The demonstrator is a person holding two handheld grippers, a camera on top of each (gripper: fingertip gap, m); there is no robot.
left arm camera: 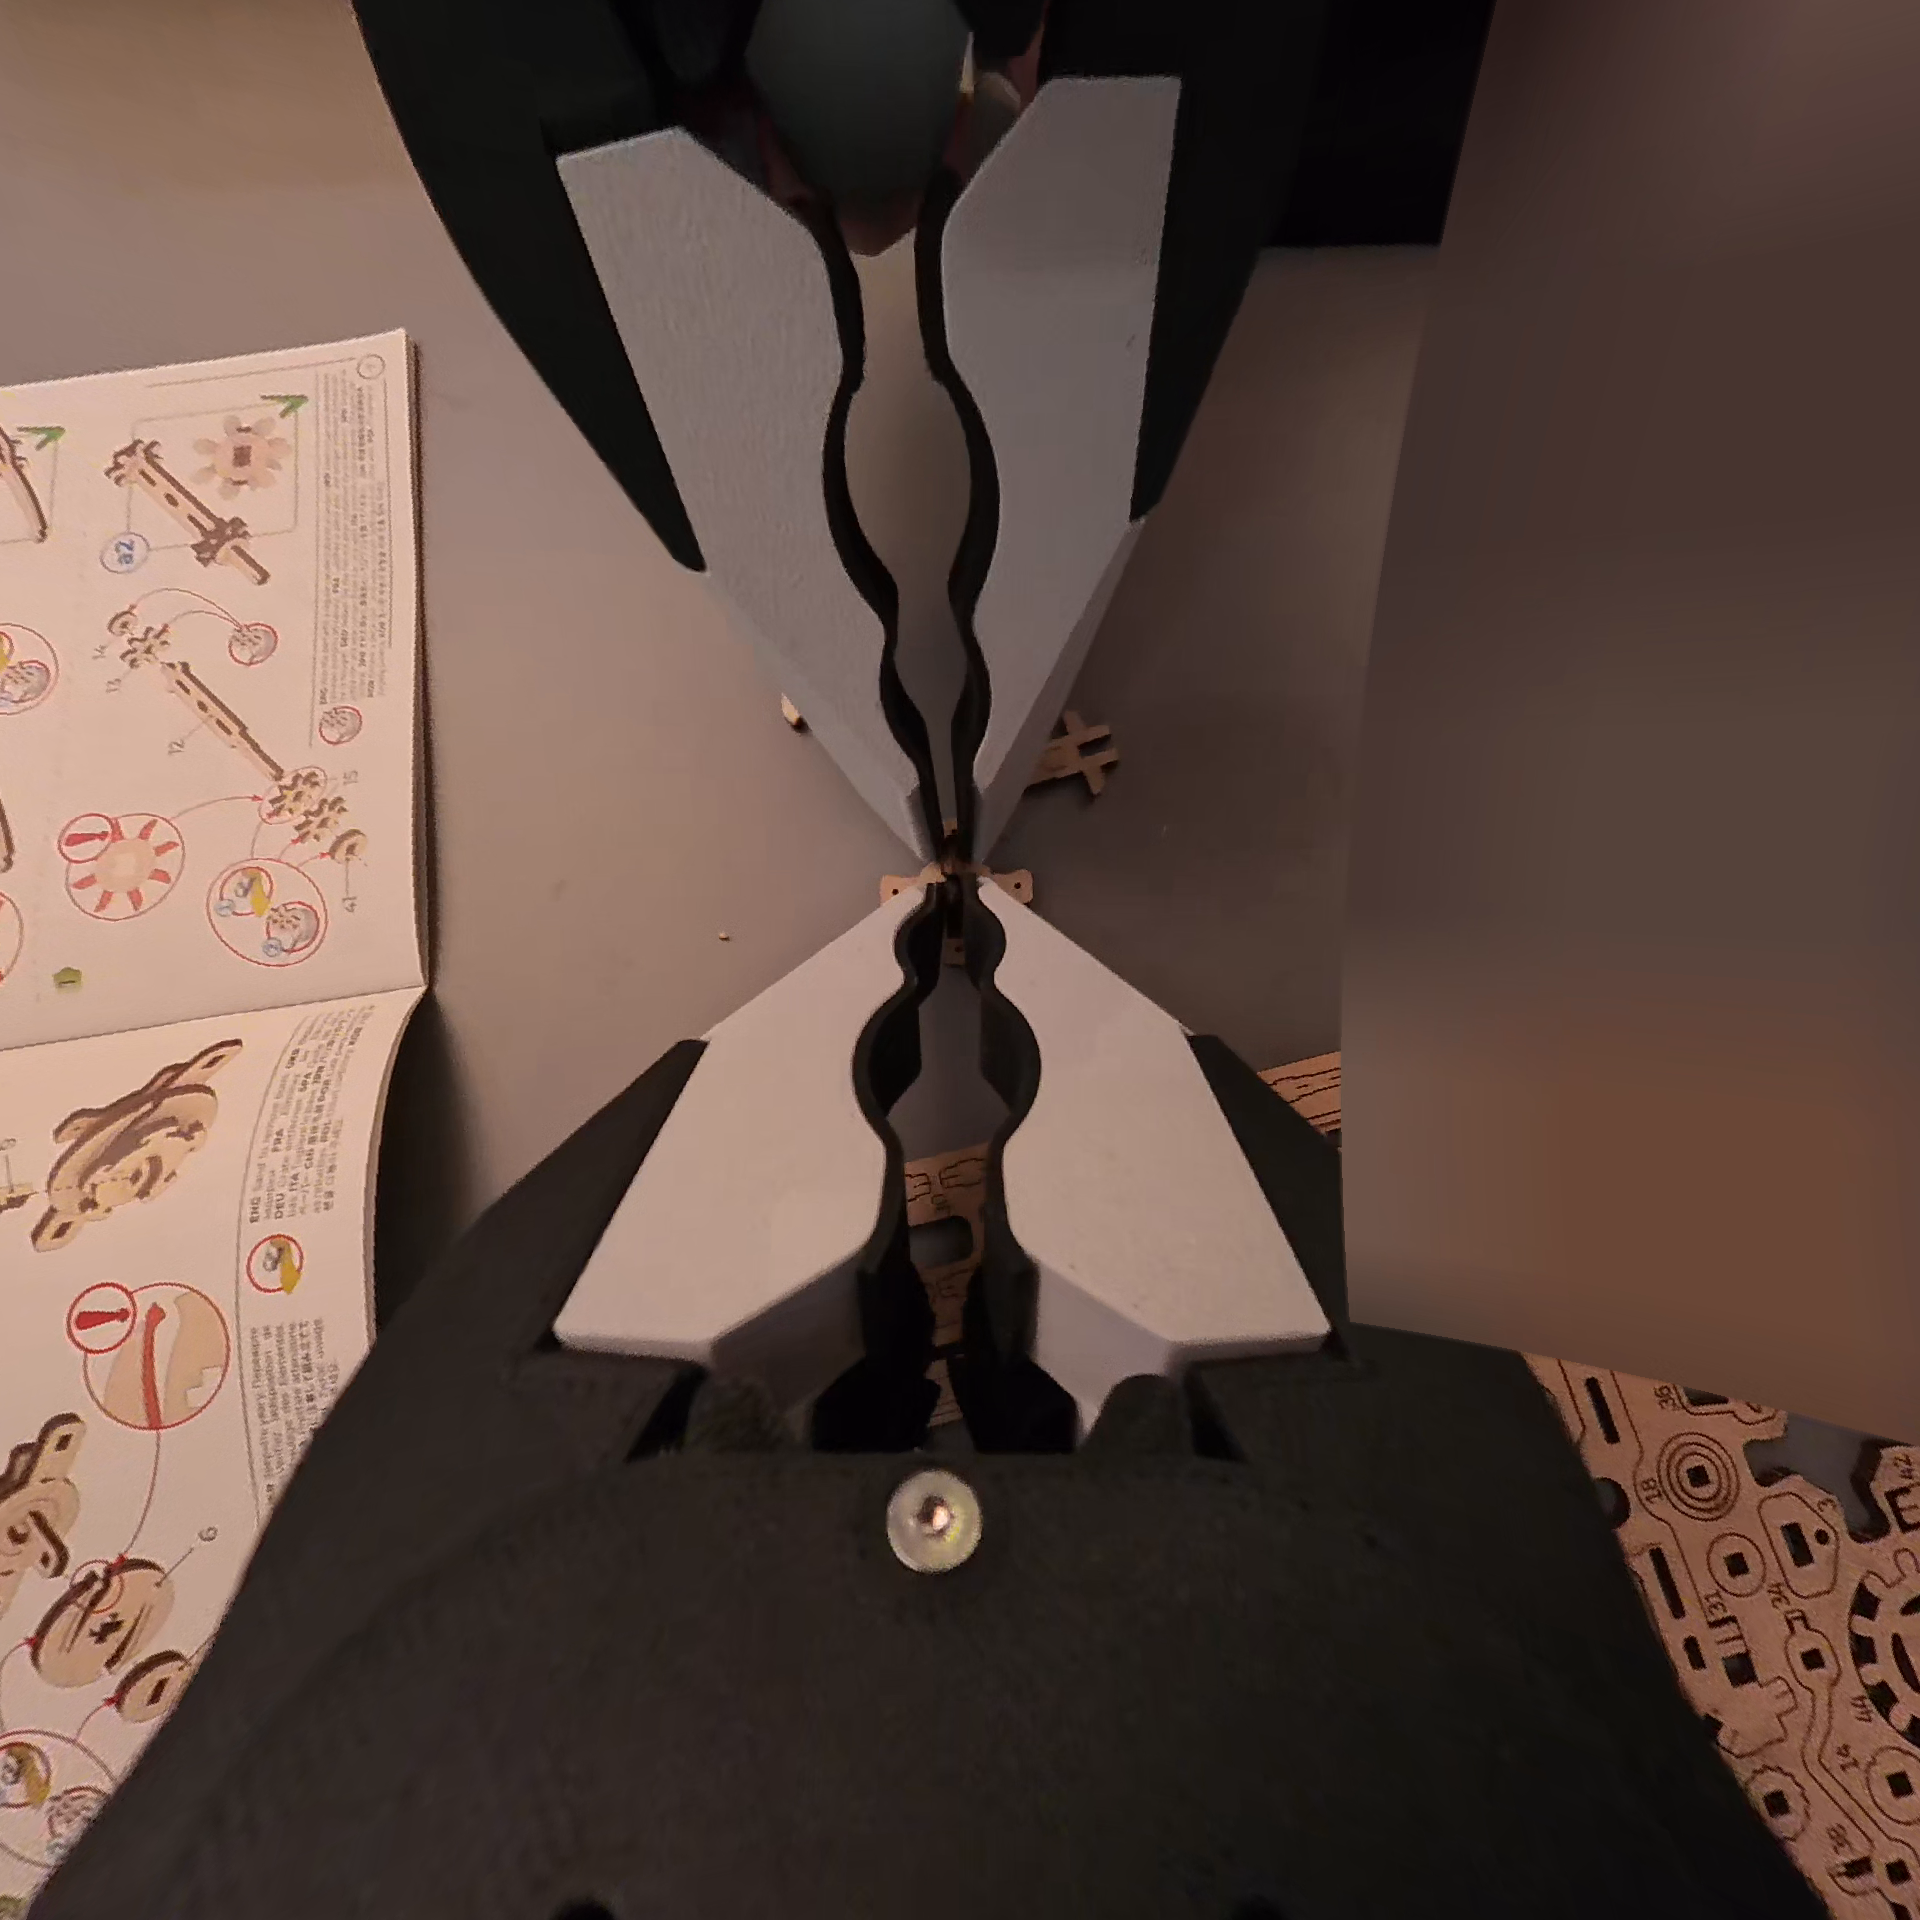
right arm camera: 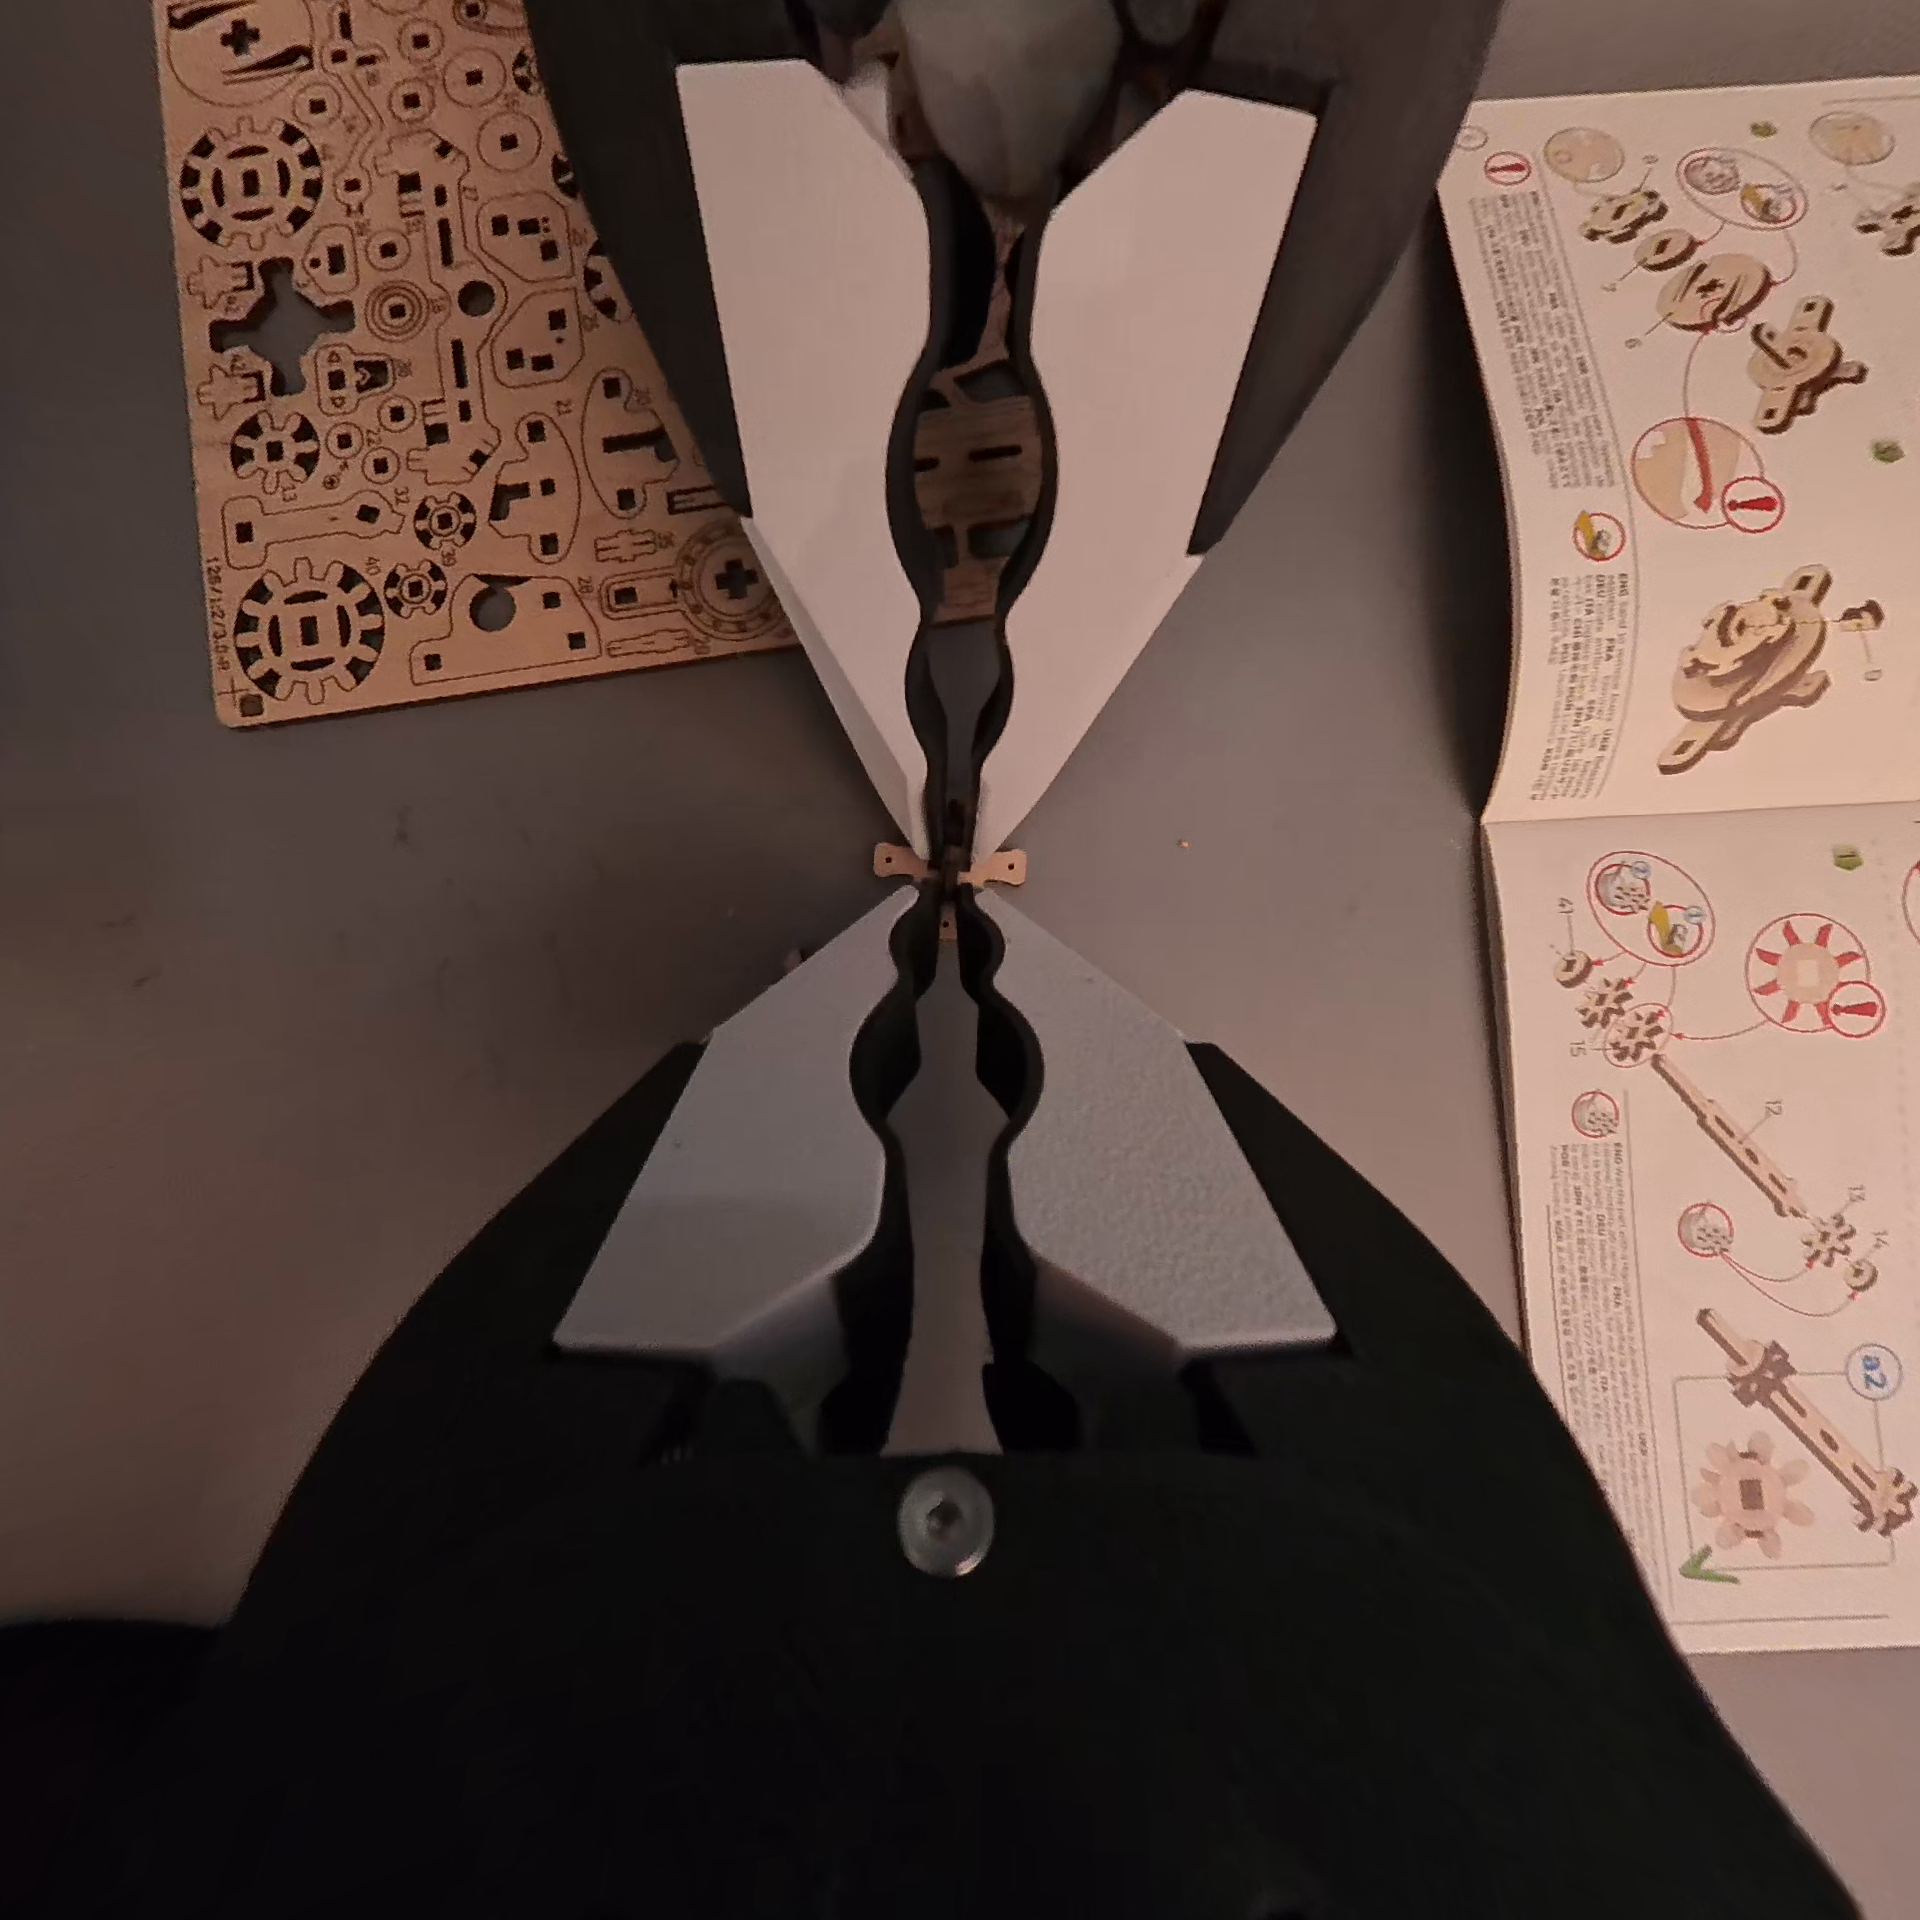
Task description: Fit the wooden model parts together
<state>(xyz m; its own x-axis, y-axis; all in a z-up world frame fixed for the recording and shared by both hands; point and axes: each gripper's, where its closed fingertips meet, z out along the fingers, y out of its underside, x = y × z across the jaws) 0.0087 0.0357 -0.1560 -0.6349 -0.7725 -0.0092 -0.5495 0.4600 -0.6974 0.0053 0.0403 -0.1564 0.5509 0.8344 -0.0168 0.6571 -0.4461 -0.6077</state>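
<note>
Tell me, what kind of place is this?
Probably a hobby or craft desk for building a wooden model kit. A laser-cut wooden sheet of parts and an open paper instruction booklet with drawings lie on the flat grey tabletop, and two grippers pinch a tiny wooden piece between them.

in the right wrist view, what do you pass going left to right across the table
wooden parts sheet → small wooden part pinched between the two tools' tips → open instruction booklet

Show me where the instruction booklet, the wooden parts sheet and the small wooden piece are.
instruction booklet [right arm camera: 1704, 727]: right wrist view, on its open page.
wooden parts sheet [right arm camera: 395, 416]: right wrist view, on its middle.
small wooden piece [right arm camera: 1000, 865]: right wrist view, on its right tab.
</note>
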